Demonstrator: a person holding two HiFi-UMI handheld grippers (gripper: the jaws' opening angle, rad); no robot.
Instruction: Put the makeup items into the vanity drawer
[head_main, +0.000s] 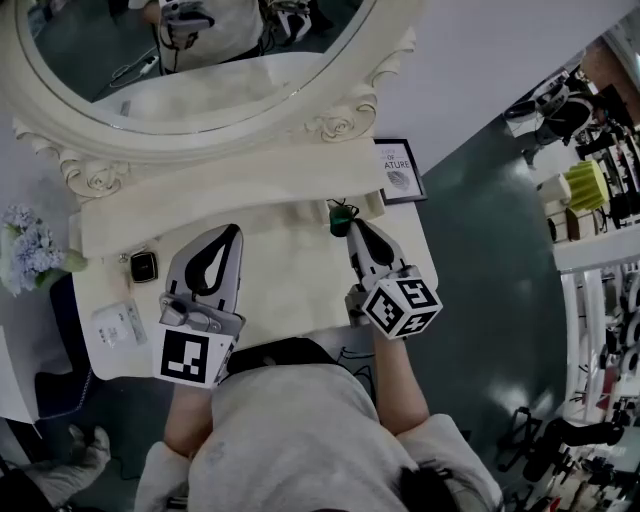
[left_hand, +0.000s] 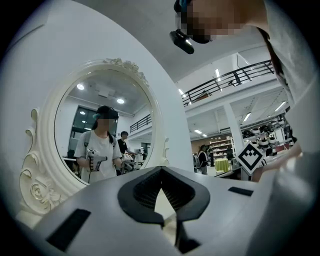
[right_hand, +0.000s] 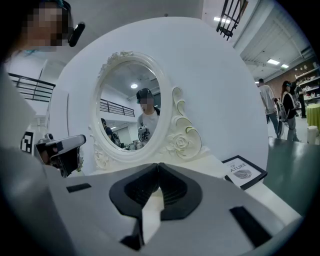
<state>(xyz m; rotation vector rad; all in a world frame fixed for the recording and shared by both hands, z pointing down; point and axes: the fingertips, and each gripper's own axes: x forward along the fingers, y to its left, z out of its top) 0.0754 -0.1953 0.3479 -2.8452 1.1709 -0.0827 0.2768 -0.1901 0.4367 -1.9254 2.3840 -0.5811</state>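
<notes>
Progress, my read: nothing is stowed yet. Left gripper (head_main: 236, 230) and right gripper (head_main: 353, 227) both hover over the tabletop (head_main: 290, 265) on the near side of the mirror (head_main: 200, 100). Each has its jaws pressed together with nothing between them.

No open drawer in view. A dark band under the table edge farthest from the mirror could be one; can't tell.

Items out on the tabletop:
- White packet (head_main: 118, 325): left corner farthest from the mirror, lying flat, long axis roughly parallel to the mirror's base.
- Small square compact (head_main: 144, 266): a step closer to the mirror, flat, face up, no real long axis.
- Small green item (head_main: 343, 214): just past the right gripper's tip, under the mirror's right scroll. Too small to read which way it points.

Left to do: open the drawer, move all three in.
</notes>
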